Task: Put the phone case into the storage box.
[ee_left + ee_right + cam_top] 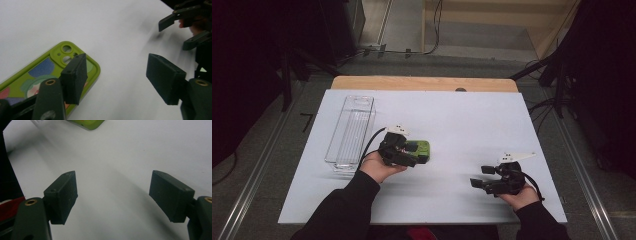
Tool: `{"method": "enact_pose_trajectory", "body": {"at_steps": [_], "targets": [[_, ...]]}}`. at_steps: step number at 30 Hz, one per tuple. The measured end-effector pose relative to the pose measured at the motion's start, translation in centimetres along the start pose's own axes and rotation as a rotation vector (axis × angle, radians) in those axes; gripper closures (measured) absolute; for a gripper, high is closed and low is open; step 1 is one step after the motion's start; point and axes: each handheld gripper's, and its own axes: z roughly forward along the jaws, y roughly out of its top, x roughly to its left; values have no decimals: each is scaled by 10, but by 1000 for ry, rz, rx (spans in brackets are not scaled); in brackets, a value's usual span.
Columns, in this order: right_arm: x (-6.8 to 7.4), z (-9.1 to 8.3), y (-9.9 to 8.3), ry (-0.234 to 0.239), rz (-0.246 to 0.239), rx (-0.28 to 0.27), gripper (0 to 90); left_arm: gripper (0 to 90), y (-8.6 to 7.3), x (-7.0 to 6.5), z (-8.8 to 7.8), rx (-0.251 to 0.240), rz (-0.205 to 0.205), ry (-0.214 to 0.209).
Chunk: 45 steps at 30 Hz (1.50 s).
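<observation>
A clear plastic bin [350,131] sits lengthwise on the left part of the white table [472,120]. Beyond the far edge, a strip of wood [422,83] shows, with dark cables [432,30] on the floor.

No text, label, brand, number or sign can be read in any of the views. The green phone case [53,72], lying at the lower left of the left gripper view, carries only coloured shapes on its back, without letters or figures. The white counter [472,125] bears no markings.
</observation>
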Motion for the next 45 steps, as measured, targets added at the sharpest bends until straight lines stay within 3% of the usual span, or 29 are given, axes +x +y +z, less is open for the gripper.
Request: {"method": "enact_pose_trajectory", "body": {"at_steps": [2,5,8,13,21,23,37,45], "targets": [[0,0,0,-1,0,1,210,435,-1,2,3,27,-12,11],[0,0,0,-3,-2,-2,212,724,-6,3,10,55,-11,-7],[1,0,0,4,-6,-3,224,897,-12,3,17,80,7,20],[2,-1,0,5,-12,-3,226,900,-20,5,22,89,12,28],[1,-1,-1,1,-11,-4,226,900,-26,11,34,129,11,75],[1,-1,0,3,-11,-2,226,900,-27,13,35,120,4,66],[2,0,0,6,-11,3,227,900,-12,23,50,68,-20,105],[0,-1,-1,5,-5,0,228,900,1,27,63,62,-33,123]]}}
